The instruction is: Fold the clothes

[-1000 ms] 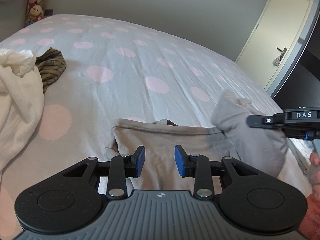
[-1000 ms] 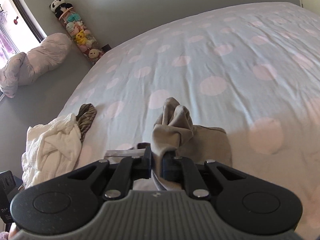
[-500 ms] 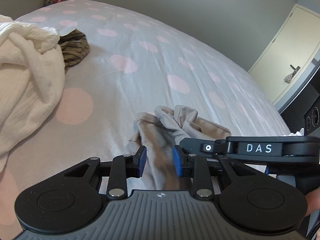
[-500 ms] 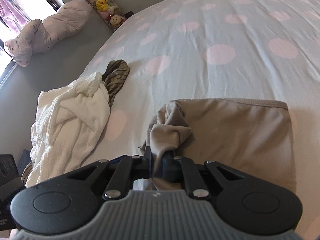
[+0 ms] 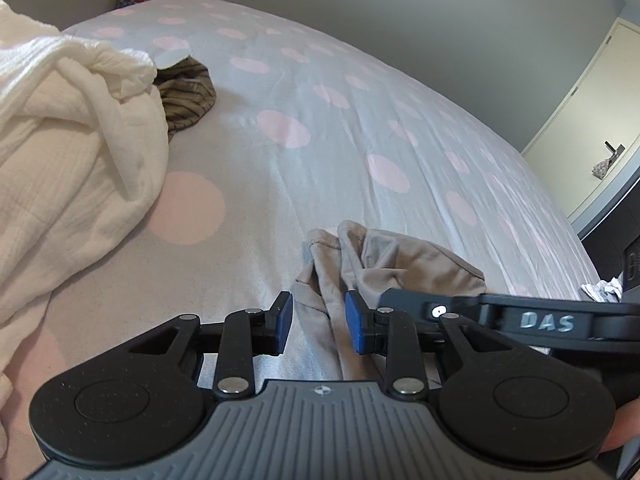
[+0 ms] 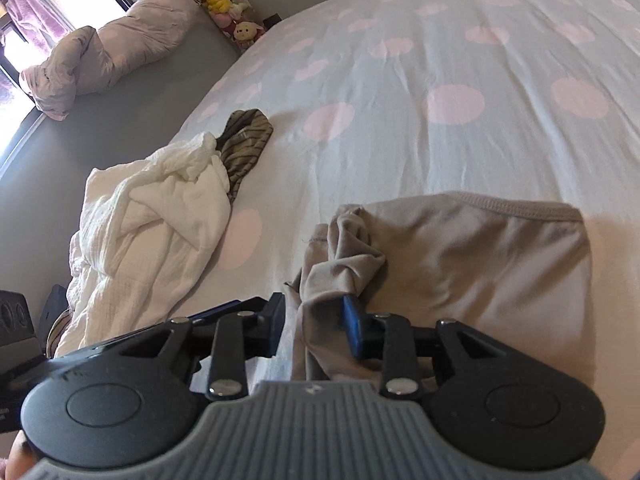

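Observation:
A beige garment (image 6: 472,264) lies folded over on the polka-dot bed sheet (image 6: 400,140), with a bunched sleeve (image 6: 344,256) at its left edge. My right gripper (image 6: 314,326) is open, its jaws either side of that bunched sleeve. In the left wrist view the garment (image 5: 400,264) lies just ahead of my open left gripper (image 5: 318,320), whose jaws straddle its near edge. The right gripper's finger (image 5: 500,316) crosses in from the right, close to my left gripper.
A heap of white clothing (image 5: 68,152) (image 6: 160,220) lies to the left, with a striped brown garment (image 5: 186,92) (image 6: 244,140) behind it. A duvet bundle (image 6: 100,48) lies on the floor by the window. A door (image 5: 592,120) stands at the far right.
My right gripper has opened and let go of the bunched sleeve, which now rests on the bed. The garment has been folded over leftwards. My left gripper stays open.

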The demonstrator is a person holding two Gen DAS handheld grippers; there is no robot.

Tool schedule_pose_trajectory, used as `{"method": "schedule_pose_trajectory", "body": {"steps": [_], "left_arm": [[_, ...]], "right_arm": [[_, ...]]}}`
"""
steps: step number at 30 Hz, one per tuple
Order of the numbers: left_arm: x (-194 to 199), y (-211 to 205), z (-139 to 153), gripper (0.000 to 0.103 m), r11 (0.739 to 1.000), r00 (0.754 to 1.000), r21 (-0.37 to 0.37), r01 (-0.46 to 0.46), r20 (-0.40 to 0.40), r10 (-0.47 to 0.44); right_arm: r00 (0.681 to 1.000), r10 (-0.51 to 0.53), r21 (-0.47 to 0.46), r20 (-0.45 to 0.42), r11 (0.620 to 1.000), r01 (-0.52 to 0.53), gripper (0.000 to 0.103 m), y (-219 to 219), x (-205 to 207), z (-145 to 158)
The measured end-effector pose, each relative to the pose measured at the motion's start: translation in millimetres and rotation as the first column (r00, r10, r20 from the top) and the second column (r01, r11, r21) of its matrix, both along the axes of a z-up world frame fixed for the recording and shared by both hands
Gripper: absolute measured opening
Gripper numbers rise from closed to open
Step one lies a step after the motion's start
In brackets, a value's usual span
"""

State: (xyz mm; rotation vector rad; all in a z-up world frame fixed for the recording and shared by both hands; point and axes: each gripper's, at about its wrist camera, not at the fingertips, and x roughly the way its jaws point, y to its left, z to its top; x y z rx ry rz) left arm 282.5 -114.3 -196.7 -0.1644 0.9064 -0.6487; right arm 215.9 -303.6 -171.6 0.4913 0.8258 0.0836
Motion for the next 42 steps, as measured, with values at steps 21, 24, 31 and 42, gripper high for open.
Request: {"method": "schedule_pose_trajectory", "body": {"steps": [21, 24, 31, 42], "left_arm": [[-66.6, -24.9, 19.7, 0.042, 0.99, 0.994, 0.093, 0.109, -0.003, -0.11], [-65.6, -13.9, 22.4, 0.042, 0.995, 0.997, 0.075, 0.07, -0.042, -0.067], [-66.2, -0.2, 31.7, 0.047, 0.997, 0.998, 0.071, 0.016, -0.065, -0.012], [-67.4, 2.3, 21.4, 0.056, 0.998, 0.991, 0.069, 0.015, -0.13, -0.006]], "right_arm": [[0.991, -0.048, -0.023, 0.125, 0.998, 0.052, 0.017, -58.7, -115.3, -26.3], [0.987, 0.007, -0.022, 0.161, 1.0, -0.003, 0.004, -48.6, -122.6, -18.8], [0.941, 0.246, -0.126, 0.233, 0.967, -0.222, 0.003, 4.2, -152.7, -2.5], [0.876, 0.466, -0.231, 0.123, 0.872, -0.432, 0.003, 62.3, -151.9, -37.3]]}}
